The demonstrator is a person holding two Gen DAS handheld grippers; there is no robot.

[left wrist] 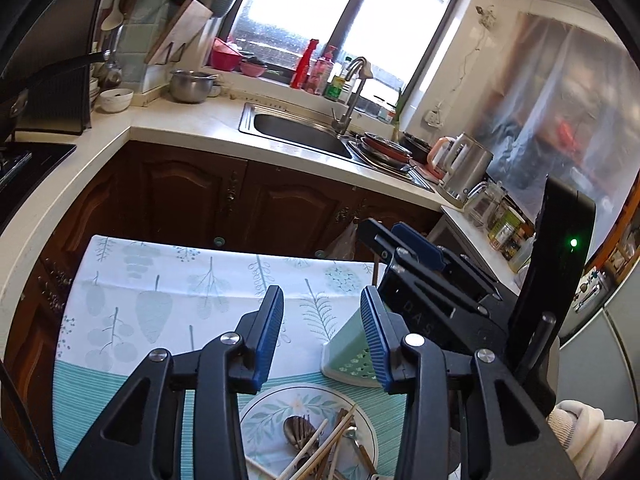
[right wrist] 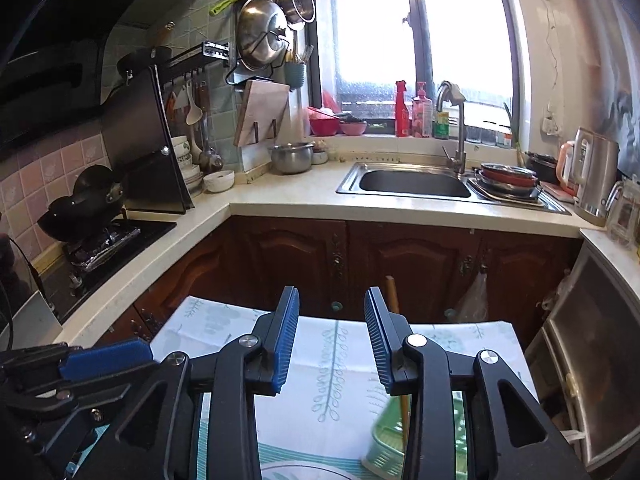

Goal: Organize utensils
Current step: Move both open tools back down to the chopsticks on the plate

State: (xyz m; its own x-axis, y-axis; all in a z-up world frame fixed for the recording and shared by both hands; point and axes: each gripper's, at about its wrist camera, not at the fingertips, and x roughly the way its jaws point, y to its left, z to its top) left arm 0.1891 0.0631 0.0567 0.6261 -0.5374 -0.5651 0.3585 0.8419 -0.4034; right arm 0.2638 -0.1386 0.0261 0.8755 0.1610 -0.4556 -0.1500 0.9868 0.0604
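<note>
A floral plate (left wrist: 264, 420) on the cloth-covered table holds chopsticks (left wrist: 320, 444) and a metal spoon (left wrist: 298, 432). A green slotted utensil holder (left wrist: 348, 354) stands behind the plate to the right. My left gripper (left wrist: 322, 336) is open and empty, raised above the plate. My right gripper (right wrist: 332, 338) is open and empty above the table; it also shows in the left wrist view (left wrist: 404, 248). In the right wrist view the holder (right wrist: 386, 440) sits under the right finger, with a wooden stick (right wrist: 394, 300) rising from it. The plate's rim (right wrist: 300, 472) shows at the bottom.
The table carries a white and teal leaf-print cloth (left wrist: 160, 300). Behind it are brown cabinets (right wrist: 400, 264), an L-shaped counter with a sink (right wrist: 412, 182), a faucet, stacked bowls, a kettle (right wrist: 592, 176) and a stove with a wok (right wrist: 84, 208). A storage cabinet (right wrist: 592, 360) stands at the right.
</note>
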